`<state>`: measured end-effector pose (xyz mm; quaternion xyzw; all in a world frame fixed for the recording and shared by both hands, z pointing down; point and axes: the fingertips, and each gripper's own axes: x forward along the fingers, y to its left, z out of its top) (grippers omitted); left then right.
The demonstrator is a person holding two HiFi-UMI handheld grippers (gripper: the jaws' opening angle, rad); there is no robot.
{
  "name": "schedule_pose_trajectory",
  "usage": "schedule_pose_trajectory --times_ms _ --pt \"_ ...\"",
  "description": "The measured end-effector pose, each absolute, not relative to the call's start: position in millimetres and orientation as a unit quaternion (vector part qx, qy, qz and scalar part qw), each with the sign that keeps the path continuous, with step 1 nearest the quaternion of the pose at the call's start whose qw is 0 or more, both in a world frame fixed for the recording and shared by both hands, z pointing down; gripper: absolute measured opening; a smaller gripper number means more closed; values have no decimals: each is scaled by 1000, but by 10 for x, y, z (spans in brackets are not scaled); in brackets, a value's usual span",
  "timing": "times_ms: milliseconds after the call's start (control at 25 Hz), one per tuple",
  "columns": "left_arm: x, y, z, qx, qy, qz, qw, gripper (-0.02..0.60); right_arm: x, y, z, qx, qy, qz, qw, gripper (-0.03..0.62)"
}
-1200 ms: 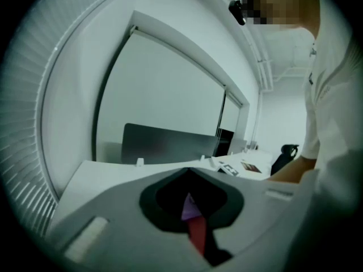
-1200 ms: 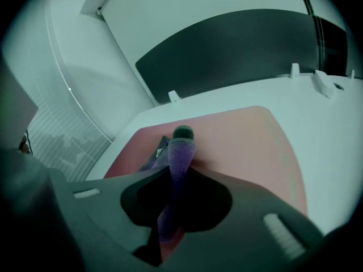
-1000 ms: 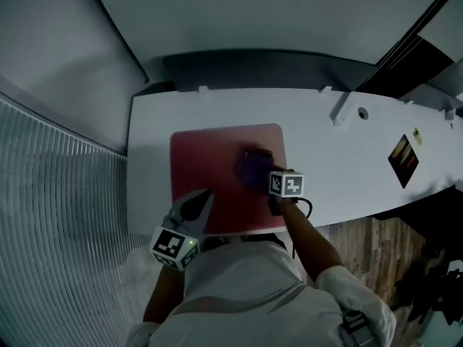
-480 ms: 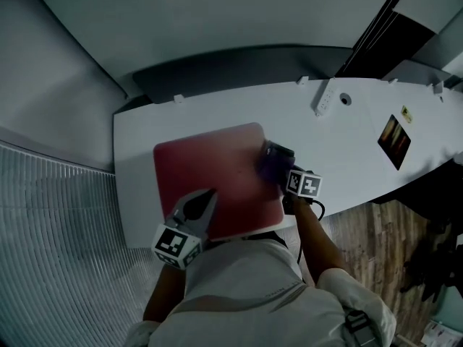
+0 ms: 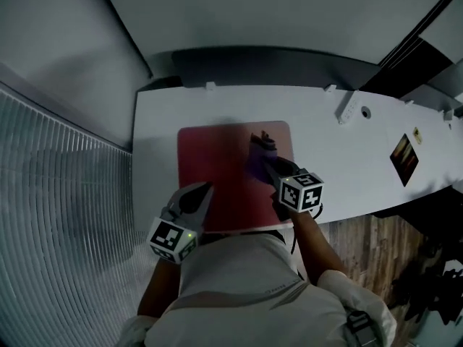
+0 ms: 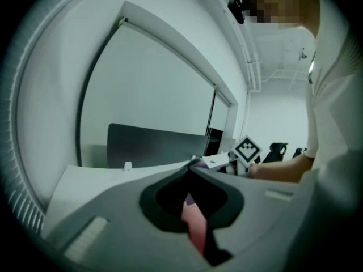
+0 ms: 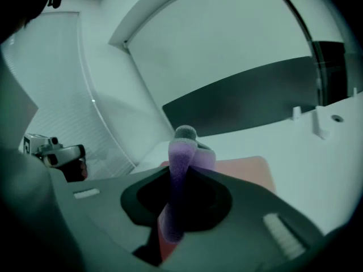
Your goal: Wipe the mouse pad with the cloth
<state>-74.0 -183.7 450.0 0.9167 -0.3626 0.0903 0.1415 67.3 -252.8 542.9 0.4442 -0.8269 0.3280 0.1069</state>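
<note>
Head view: mid-wipe on the mouse pad.
Right gripper, clamping the purple cloth, had pulled back from the pad's right edge; left gripper jaws met, empty.

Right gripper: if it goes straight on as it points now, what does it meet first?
Probably the red mouse pad, just ahead of the purple cloth that the right gripper is shut on. Beyond its far edge lies the white table.

One mouse pad, one cloth, one table, two pairs of tongs: left tongs, right tongs
</note>
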Motion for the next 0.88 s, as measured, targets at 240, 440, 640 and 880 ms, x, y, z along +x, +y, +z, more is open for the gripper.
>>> schedule_pose_trajectory --times_ms 240,440,640,880 --pt "-1631 -1655 4481 886 -432 75 147 0 -1003 -2279 5462 293 -875 365 122 46" --pt "-2437 -1421 4567 858 -486 68 154 0 -2194 -1807 5791 197 -890 369 181 46" --pt "-2798 -1301 4671 839 -511 71 172 0 -2588 -1672 6354 200 -868 380 248 46" --pt "-2578 -1243 4674 851 -492 70 169 0 -1995 -1688 6674 257 -842 383 279 46"
